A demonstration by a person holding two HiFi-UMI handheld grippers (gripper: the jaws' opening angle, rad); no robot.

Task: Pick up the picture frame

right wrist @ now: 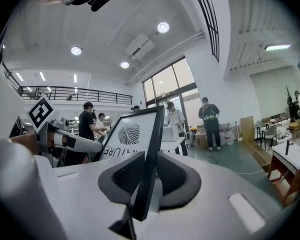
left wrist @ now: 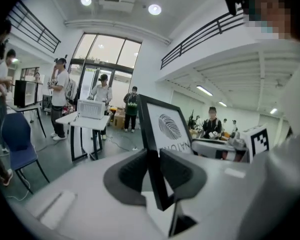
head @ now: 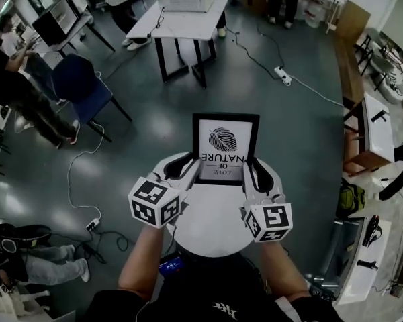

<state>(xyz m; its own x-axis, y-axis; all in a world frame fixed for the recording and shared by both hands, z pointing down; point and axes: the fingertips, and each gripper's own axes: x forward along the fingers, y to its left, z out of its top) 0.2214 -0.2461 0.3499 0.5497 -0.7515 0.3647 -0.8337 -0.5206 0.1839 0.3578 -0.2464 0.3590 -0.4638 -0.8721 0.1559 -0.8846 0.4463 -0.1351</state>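
The black picture frame (head: 225,143) holds a white print with a leaf and lettering, and it is lifted upright above the round white table (head: 211,230). My left gripper (head: 188,167) is shut on the frame's left edge and my right gripper (head: 254,170) on its right edge. In the left gripper view the frame's black edge (left wrist: 151,134) runs between the dark pads (left wrist: 127,174) of the left gripper (left wrist: 154,171). The right gripper view shows the right gripper (right wrist: 148,176) with the frame (right wrist: 135,129) pinched the same way between its pads (right wrist: 176,176).
Beyond the round table lies grey floor with cables and a power strip (head: 283,76). A white table (head: 181,19) with a white box stands far ahead. A blue chair (head: 84,86) and several people are at the left, and a wooden desk (head: 375,136) at the right.
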